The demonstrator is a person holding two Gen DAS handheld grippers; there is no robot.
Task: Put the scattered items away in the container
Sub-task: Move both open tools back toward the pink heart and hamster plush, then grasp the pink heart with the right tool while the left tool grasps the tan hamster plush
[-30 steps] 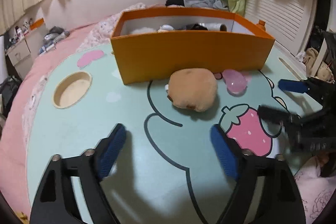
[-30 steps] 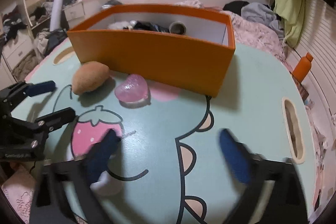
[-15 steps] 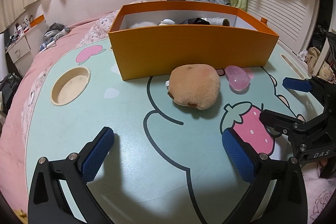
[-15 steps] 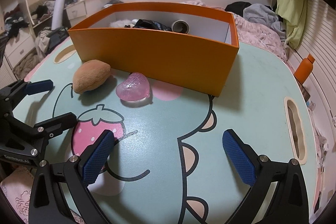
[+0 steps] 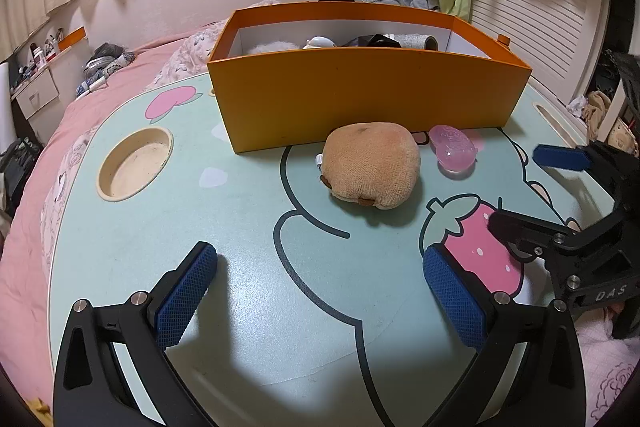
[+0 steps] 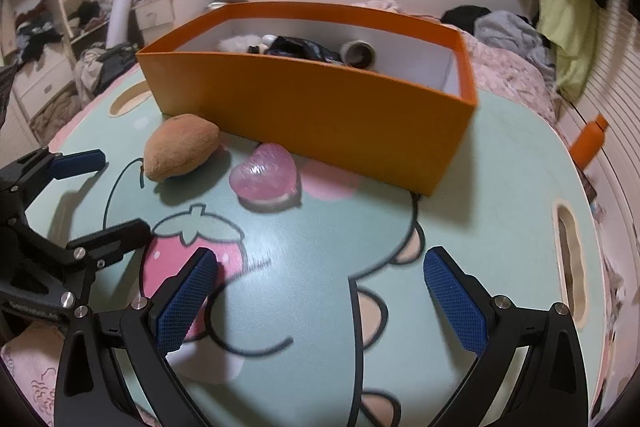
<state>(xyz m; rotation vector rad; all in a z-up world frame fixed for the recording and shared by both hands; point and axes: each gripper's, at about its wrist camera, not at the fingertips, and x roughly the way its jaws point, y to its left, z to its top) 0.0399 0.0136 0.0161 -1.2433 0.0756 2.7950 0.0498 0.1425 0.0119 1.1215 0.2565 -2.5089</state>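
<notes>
Left wrist view: left tool (image 5: pixel 320 291) angled down over table (image 5: pixel 248 227), jaws wide apart, empty; right tool (image 6: pixel 320 291) likewise.

Cartoon-printed table (image 5: pixel 248 211) under orange box (image 5: pixel 360 95), plush toy (image 5: pixel 372 163), pink heart (image 5: pixel 454 151)

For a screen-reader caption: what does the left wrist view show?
A brown plush toy and a pink heart lie on the table before an orange box, with the open left tool in front, holding nothing.
</notes>
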